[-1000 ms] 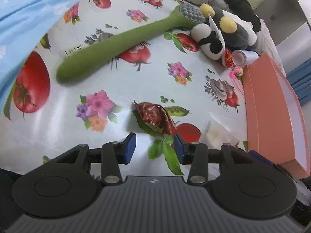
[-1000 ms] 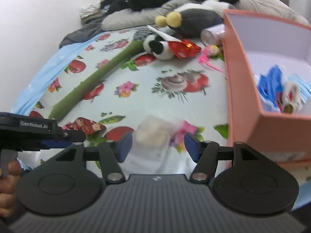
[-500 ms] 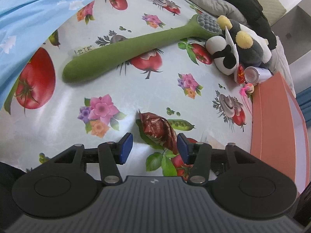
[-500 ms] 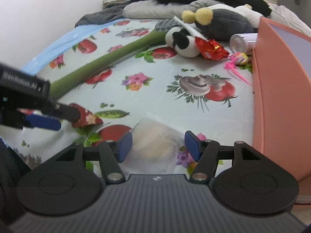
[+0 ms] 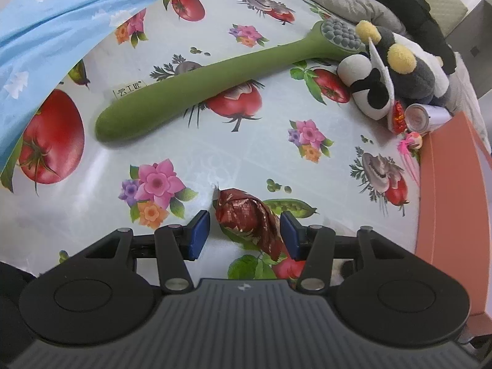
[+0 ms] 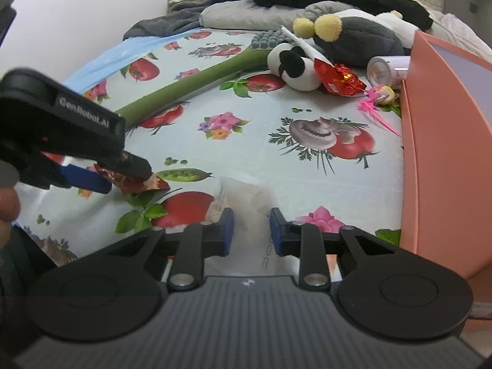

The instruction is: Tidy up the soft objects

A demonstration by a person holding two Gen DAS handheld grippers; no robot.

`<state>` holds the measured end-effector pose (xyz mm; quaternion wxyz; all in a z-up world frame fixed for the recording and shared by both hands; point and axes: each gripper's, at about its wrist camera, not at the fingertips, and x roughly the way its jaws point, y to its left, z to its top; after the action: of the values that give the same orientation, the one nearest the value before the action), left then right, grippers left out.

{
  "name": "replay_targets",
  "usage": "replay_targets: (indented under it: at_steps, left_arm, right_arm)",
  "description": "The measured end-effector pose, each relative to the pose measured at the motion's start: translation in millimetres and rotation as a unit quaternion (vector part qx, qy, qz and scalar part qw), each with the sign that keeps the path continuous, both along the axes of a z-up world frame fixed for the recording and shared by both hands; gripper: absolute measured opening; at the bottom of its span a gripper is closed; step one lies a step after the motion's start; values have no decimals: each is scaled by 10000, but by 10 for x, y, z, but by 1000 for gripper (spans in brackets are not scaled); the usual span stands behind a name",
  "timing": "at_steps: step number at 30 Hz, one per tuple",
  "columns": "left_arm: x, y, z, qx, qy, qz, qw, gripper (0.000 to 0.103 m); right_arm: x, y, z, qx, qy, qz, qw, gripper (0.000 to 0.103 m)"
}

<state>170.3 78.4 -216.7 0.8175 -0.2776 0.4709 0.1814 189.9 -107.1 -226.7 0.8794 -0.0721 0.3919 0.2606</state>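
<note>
From your left wrist view, the left tool (image 5: pixel 244 230) straddles the dark red foil wrapper (image 5: pixel 250 220) lying on the flowered cloth (image 5: pixel 215 160). Its right pad (image 5: pixel 289 236) sits against the wrapper's edge while the left pad (image 5: pixel 198 233) stands clear of it, so the tool is released, not gripping. Beyond, the long green plush stick (image 5: pixel 196 92) lies across the cloth, its grey-beaded head beside the panda plush (image 5: pixel 367 90) and the dark grey plush with yellow pompoms (image 5: pixel 412 70). A white can (image 5: pixel 426 117) lies just beside the orange box (image 5: pixel 452 190).

From your right wrist view, the right tool (image 6: pixel 250 235) has its jaws closing around the clear plastic bag (image 6: pixel 246 198), which lies between the pads on the cloth; the pads do not yet press on it. Your left tool shows at the left edge, tips over the dark red wrapper. A bright red foil packet (image 6: pixel 338 78) rests against the panda plush, near the orange box wall.
</note>
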Motion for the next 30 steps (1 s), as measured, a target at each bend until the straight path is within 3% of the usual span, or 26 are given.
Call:
replay_targets:
  at_steps: [11, 17, 30]
  left_arm:
    - [64, -30, -42, 120, 64, 11, 9999, 56]
    - [57, -34, -41, 69, -71, -63, 9999, 44]
    - [-45, -132, 246, 162, -580, -784, 9951, 40]
  right_arm:
    - [-20, -70, 30, 42, 12, -113, 9999, 23]
    - [-2, -91, 53, 13, -25, -209, 9998, 22]
    - [-75, -151, 316, -20, -166, -466, 9988, 20]
